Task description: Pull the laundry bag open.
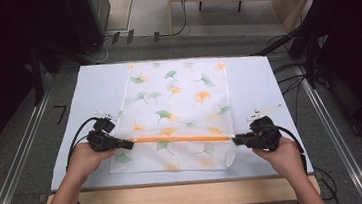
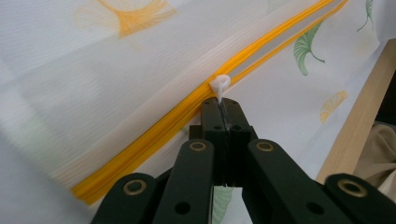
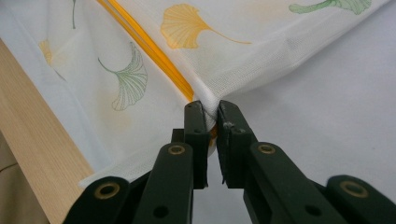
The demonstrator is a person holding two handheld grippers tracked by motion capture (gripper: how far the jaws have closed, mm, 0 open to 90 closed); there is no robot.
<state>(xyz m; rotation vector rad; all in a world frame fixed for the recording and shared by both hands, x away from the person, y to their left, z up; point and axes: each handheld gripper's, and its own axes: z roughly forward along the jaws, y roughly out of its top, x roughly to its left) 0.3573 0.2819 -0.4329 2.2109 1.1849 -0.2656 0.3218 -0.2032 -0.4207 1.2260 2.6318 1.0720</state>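
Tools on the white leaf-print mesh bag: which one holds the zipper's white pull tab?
The left tool, shut on the white pull tab. The right tool pinches the mesh bag's corner instead.

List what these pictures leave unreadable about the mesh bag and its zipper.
- Zipper slider body: in the left gripper view the left hand-held gripper covers all but the white pull tab.
- Zipper end: tucked behind the right hand-held gripper in the right gripper view.
- Mesh bag contents: high view too small to tell.
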